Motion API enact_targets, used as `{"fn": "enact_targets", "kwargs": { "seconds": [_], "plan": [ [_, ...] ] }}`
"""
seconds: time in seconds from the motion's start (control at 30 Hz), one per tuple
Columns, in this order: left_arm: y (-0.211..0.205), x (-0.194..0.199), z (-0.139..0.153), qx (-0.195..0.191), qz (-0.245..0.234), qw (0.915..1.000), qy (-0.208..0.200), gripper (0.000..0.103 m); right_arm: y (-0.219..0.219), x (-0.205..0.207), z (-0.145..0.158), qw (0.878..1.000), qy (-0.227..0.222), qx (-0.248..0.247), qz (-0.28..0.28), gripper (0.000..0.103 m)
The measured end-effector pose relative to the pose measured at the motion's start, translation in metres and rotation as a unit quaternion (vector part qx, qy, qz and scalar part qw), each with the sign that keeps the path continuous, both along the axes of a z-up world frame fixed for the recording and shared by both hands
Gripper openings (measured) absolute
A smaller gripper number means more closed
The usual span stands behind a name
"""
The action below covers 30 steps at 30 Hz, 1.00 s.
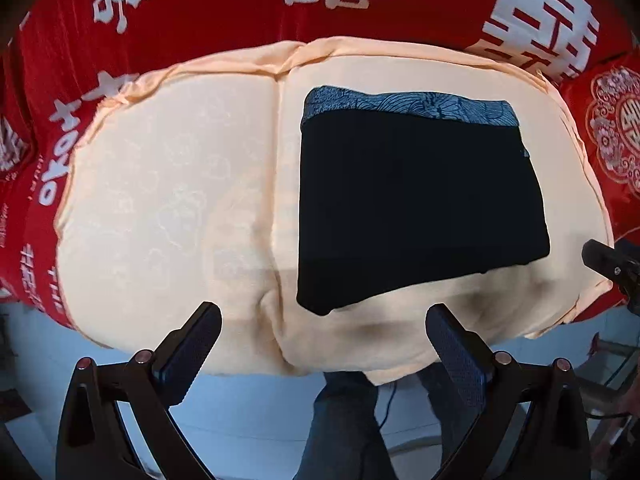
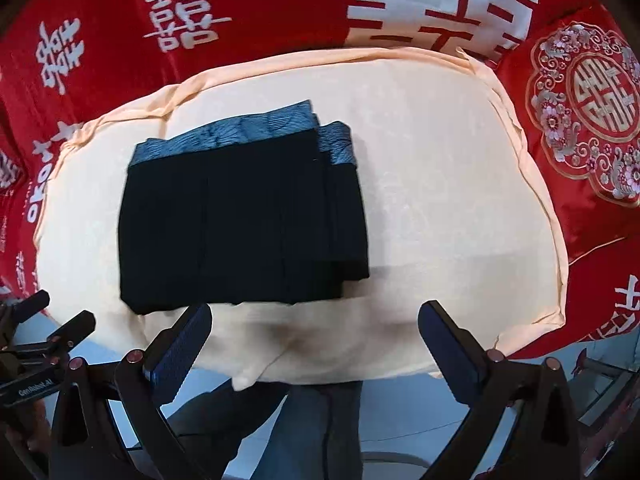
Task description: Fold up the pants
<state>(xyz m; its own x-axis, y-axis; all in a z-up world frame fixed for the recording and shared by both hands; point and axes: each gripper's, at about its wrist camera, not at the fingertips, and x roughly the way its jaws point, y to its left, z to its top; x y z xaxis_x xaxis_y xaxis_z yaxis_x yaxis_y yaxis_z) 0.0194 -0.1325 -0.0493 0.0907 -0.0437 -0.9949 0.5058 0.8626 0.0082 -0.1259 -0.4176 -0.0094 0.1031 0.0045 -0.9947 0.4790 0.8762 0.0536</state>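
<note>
The black pants (image 1: 416,204) lie folded into a compact rectangle on a cream cushion (image 1: 168,184), with a blue-grey patterned waistband (image 1: 408,106) along the far edge. They also show in the right wrist view (image 2: 240,220), layers stacked and slightly offset at the right. My left gripper (image 1: 324,328) is open and empty, hovering just short of the pants' near edge. My right gripper (image 2: 316,328) is open and empty, near the pants' near edge. The right gripper's tip (image 1: 612,264) shows at the right edge of the left wrist view.
A red bedspread (image 1: 240,8) with white characters surrounds the cushion (image 2: 440,200). An embroidered red pillow (image 2: 588,120) lies at the right. Below the cushion's front edge are a pale floor (image 1: 240,412) and a person's legs in jeans (image 1: 344,420). The left gripper (image 2: 36,340) shows at lower left.
</note>
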Motion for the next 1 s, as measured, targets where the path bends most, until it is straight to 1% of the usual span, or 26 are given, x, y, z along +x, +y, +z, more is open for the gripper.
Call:
{"fn": "enact_targets", "kwargs": {
  "seconds": [0.2,0.33,0.47,0.6,0.73,0.87,1.0],
  "plan": [
    [-0.001,-0.008,0.025,-0.015,0.000,0.9999,-0.009,0.103,0.013,-0.006,0.017,1.000,-0.002,0.005,-0.002,0.103],
    [-0.001,-0.012,0.037,-0.016,-0.009,0.9996,-0.020,0.103,0.018,-0.008,0.027,1.000,0.003,0.003,-0.007,0.103],
    [0.001,-0.013,0.045,-0.022,-0.009,0.9994,-0.024,0.103,0.021,-0.009,0.039,1.000,0.001,-0.006,-0.012,0.103],
    [0.003,-0.015,0.054,-0.028,-0.009,0.9989,-0.036,0.103,0.024,-0.010,0.048,1.000,0.002,-0.013,-0.017,0.103],
    [0.007,-0.017,0.060,-0.032,-0.008,0.9987,-0.039,0.103,0.031,-0.013,0.058,1.000,0.002,-0.023,-0.012,0.103],
    [0.008,-0.020,0.067,-0.027,-0.007,0.9983,-0.051,0.103,0.034,-0.014,0.063,1.000,0.003,-0.026,-0.007,0.103],
    [0.010,-0.022,0.070,-0.022,0.007,0.9982,-0.056,0.103,0.034,-0.015,0.066,1.000,0.004,-0.026,0.001,0.103]
  ]
}}
